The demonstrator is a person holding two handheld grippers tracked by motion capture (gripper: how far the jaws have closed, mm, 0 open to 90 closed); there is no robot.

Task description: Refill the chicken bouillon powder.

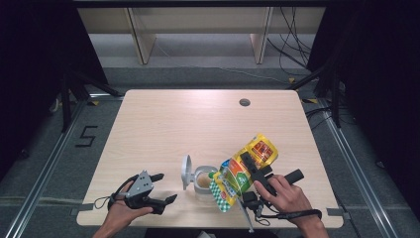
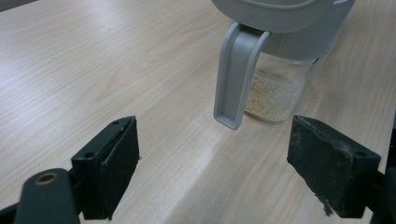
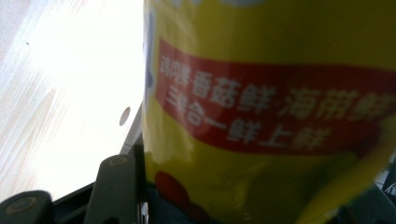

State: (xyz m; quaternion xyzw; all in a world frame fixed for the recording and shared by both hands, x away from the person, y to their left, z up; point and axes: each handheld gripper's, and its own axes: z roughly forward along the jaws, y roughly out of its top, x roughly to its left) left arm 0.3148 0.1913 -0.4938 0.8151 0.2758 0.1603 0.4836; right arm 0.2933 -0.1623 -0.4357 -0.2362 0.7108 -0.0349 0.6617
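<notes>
Up close, right gripper (image 1: 247, 163) fingers around a yellow pouch (image 1: 243, 171) (label cropped); left gripper (image 1: 161, 188) spread, empty.

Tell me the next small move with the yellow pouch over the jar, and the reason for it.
Probably tip the yellow printed foil pouch a little further. The right gripper clamps it, slanted with its low end over the open clear glass jar with grey flip lid, which holds just a shallow layer of pale granules. The left gripper waits open beside it.

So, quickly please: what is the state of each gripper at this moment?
Left gripper: open, holding nothing, jaws wide apart near the grey jar.
Right gripper: closed on the yellow bag, tilted over the jar.
</notes>
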